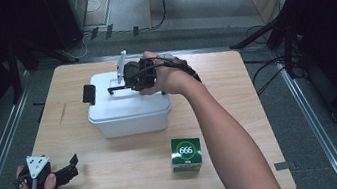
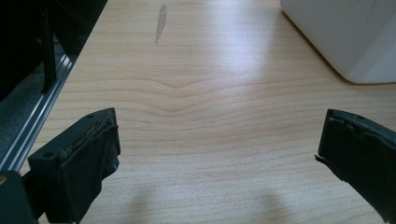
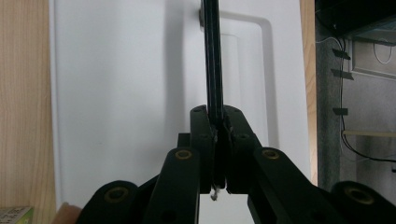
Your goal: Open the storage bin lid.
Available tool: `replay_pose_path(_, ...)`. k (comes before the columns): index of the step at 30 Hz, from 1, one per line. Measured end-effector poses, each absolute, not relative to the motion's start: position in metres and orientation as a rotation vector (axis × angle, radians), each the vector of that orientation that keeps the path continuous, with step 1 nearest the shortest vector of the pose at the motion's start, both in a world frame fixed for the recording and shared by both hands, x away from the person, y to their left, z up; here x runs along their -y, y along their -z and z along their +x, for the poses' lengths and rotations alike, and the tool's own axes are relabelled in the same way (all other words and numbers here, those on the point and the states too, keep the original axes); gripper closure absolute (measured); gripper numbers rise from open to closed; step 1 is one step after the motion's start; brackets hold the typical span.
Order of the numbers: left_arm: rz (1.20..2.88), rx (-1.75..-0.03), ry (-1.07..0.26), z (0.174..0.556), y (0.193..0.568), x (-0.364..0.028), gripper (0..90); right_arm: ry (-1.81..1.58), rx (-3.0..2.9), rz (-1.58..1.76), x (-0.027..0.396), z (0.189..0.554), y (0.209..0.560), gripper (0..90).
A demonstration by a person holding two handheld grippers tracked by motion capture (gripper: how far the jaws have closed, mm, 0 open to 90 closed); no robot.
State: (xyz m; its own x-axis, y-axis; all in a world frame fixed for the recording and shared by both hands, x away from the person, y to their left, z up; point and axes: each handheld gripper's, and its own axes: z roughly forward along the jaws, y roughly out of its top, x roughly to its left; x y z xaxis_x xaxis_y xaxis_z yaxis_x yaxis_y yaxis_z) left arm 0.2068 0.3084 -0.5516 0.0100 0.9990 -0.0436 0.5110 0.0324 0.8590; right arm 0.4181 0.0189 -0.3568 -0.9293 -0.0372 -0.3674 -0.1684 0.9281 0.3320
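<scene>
A: Nearest, at the lower left of the high view, we see the left gripper (image 1: 69,168) resting on the table (image 1: 134,180), its jaws spread wide with bare wood between them.

B: Right of centre and a little farther up we see a green box (image 1: 186,154), standing apart.

A: Beyond it, in the middle, sits the white bin (image 1: 129,113).

B: Above its lid we see the right gripper (image 3: 218,128), jaws clamped on the thin black handle (image 3: 212,60), which stands raised off the lid.
</scene>
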Motion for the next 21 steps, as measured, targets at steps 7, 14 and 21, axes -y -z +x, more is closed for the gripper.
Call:
replay_pose_path(7, 1.566, -1.590, -0.860, 0.207, 0.552, -0.308, 0.0, -0.539, -2.722, -0.166, -0.017, 0.418, 0.354, 85.6)
replay_pose_path(14, 1.570, -1.585, -0.855, 0.207, 0.551, -0.308, 0.0, -0.560, -2.699, -0.164, -0.012, 0.416, 0.346, 85.6)
replay_pose_path(21, 1.574, -1.586, -0.852, 0.207, 0.551, -0.308, 0.0, -0.602, -2.661, -0.152, -0.002, 0.416, 0.331, 85.7)
